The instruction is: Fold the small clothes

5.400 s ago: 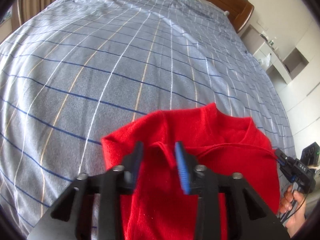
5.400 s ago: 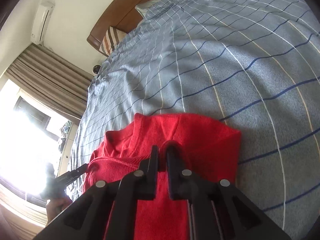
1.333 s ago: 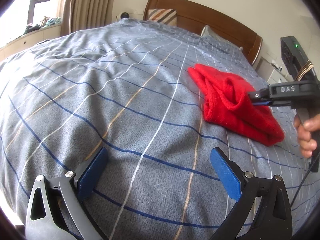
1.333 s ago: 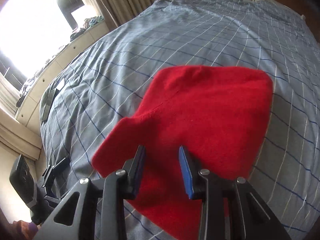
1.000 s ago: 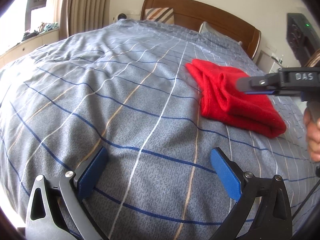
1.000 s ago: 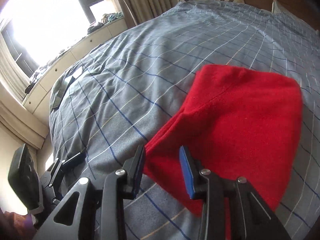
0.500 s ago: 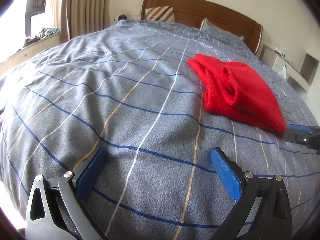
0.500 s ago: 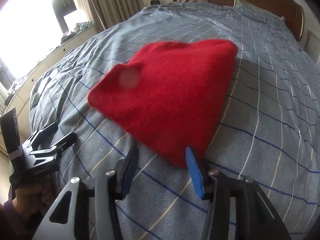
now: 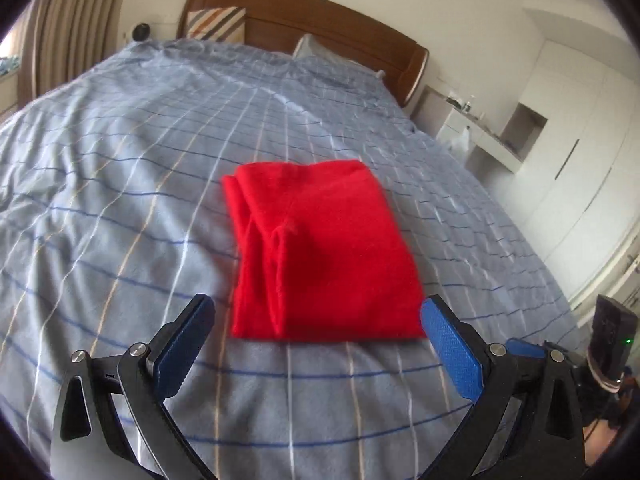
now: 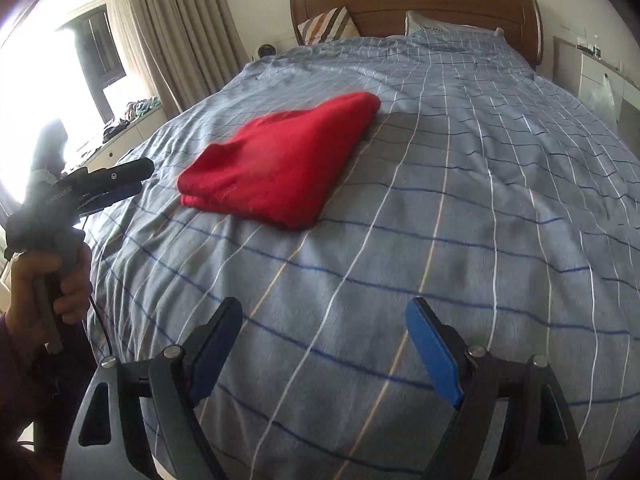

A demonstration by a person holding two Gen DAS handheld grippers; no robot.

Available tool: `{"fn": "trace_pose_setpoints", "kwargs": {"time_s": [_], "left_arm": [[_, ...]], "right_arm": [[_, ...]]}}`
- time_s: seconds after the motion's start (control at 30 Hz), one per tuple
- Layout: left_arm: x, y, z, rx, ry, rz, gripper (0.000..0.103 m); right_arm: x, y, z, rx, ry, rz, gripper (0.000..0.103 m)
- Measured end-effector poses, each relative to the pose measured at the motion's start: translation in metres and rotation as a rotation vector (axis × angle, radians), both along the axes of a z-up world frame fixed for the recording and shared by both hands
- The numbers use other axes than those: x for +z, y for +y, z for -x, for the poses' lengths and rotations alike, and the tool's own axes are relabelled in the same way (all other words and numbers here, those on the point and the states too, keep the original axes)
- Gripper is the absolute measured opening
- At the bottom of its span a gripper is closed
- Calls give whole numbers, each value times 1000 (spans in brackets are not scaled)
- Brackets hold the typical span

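Item: red garment (image 9: 320,252), folded, flat on bed – both grippers off it.

Detail: garment = compact folded rectangle on blue-grey checked bedspread (image 9: 120,184), mid-bed, layered fold edges showing along one side; nothing touching it. L gripper (image 9: 316,348): jaws spread wide, blue pads (image 9: 452,348) apart, nothing between them, held above the bedspread just short of the garment's near edge. R gripper (image 10: 324,348): jaws have just been opening, now wide, nothing between them, only bedspread below; garment well ahead, to the left in its view. Person's hand (image 10: 52,292) grips the L gripper's handle at bed edge. Bkgd: wooden headboard (image 9: 320,20), striped cushion (image 9: 218,24), pillow, curtains (image 10: 176,32), white cabinets.
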State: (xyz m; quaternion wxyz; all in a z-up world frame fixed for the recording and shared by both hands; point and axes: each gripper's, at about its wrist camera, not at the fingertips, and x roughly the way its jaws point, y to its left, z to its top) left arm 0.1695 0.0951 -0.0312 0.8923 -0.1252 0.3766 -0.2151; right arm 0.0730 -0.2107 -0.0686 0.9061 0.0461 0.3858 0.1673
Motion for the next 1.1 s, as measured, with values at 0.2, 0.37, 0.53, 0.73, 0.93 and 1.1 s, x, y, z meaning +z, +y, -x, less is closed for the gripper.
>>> {"fn": "trace_pose_setpoints", "kwargs": {"time_s": [0.2, 0.37, 0.53, 0.73, 0.93, 1.1], "left_arm": [[-36, -2, -109, 40, 242, -44, 101], [-53, -2, -128, 29, 292, -104, 101], [-61, -2, -143, 38, 346, -85, 102], [-56, -24, -132, -22, 269, -118, 22], [-7, -9, -106, 14, 151, -56, 19], [47, -17, -103, -7, 58, -37, 26]], "right_arm": [[25, -15, -107, -31, 43, -217, 83], [-7, -16, -193, -43, 208, -426, 83], [-53, 0, -243, -78, 360, -632, 83], [-19, 80, -231, -31, 153, -7, 35], [43, 133, -180, 87, -181, 322, 31], [99, 99, -183, 66, -215, 139, 33]]}}
